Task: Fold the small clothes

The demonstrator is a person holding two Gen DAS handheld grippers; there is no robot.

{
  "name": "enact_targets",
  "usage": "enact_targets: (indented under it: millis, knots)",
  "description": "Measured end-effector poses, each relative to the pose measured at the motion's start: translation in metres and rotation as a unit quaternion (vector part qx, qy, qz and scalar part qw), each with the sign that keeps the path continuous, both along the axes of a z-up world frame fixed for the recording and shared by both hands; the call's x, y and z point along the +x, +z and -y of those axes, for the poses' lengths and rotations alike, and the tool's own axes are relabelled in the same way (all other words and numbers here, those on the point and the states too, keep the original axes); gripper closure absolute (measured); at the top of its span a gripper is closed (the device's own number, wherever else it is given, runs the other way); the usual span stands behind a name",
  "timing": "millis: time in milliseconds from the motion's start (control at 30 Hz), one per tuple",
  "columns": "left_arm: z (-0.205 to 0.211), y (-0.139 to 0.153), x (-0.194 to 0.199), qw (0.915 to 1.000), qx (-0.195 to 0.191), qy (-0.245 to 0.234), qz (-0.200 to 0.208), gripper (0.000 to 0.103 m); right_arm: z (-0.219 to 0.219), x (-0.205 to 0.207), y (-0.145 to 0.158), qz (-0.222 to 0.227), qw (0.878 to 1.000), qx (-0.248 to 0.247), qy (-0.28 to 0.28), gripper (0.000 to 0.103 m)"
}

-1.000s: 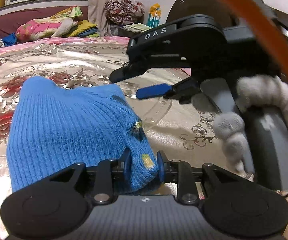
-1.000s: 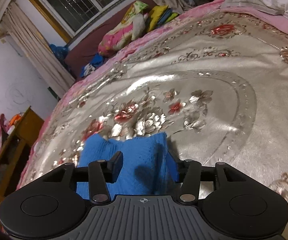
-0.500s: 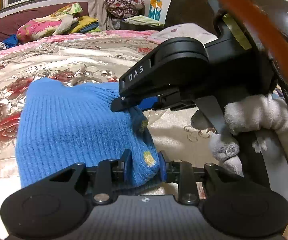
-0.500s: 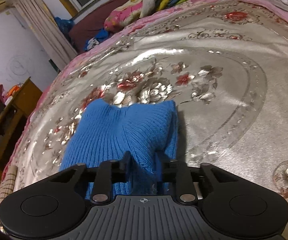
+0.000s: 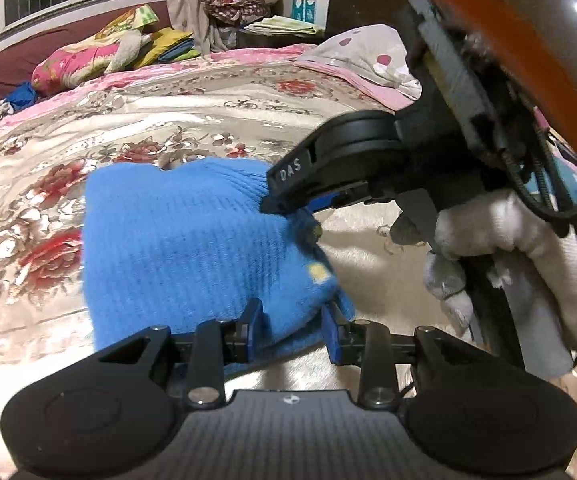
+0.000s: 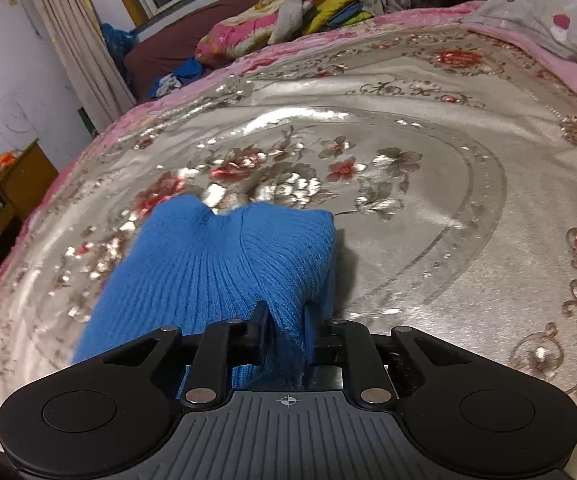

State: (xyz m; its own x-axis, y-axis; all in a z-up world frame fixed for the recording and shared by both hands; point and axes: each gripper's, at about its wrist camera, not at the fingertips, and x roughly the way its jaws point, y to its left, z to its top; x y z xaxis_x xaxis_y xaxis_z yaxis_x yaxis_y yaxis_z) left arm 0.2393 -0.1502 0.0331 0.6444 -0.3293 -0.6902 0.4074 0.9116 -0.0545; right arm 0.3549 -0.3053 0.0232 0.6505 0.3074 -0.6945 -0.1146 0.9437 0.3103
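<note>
I had the blue knit garment [image 5: 184, 248] lying on the floral bedspread [image 6: 428, 208], bunched up between both tools. My left gripper [image 5: 292, 330] pinched its near edge, the jaws having just eased apart a little with the knit still between them. My right gripper [image 6: 284, 328] had just clamped narrow on the opposite corner (the gloved hand [image 5: 528, 264] held it steady).

One blue ribbed knit garment [image 5: 192, 248] lies on one floral satin bedspread [image 6: 428, 208]. Two black two-finger grippers are present: left gripper [image 5: 292, 320], right gripper [image 6: 286, 320]. One pale gloved hand [image 5: 500, 248]. One spotted pillow [image 6: 548, 20].
</note>
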Motion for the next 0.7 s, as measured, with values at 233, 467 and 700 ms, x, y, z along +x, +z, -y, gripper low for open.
enact_targets:
  millis: [233,467,700]
  knots:
    - [-0.054,0.024,-0.003,0.9991,-0.007,0.033,0.027,0.055,-0.002,-0.007,0.005,0.004,1.000,-0.007,-0.011,0.079]
    - [-0.096,0.025,0.030,0.9933,-0.046,0.098,0.039,0.050,-0.002,-0.020,0.019,0.022,1.000,0.014,-0.013,0.063]
    - [-0.113,-0.008,0.060,0.9878,-0.101,0.117,-0.011,0.037,-0.001,-0.023,0.007,0.001,0.999,0.043,-0.008,0.043]
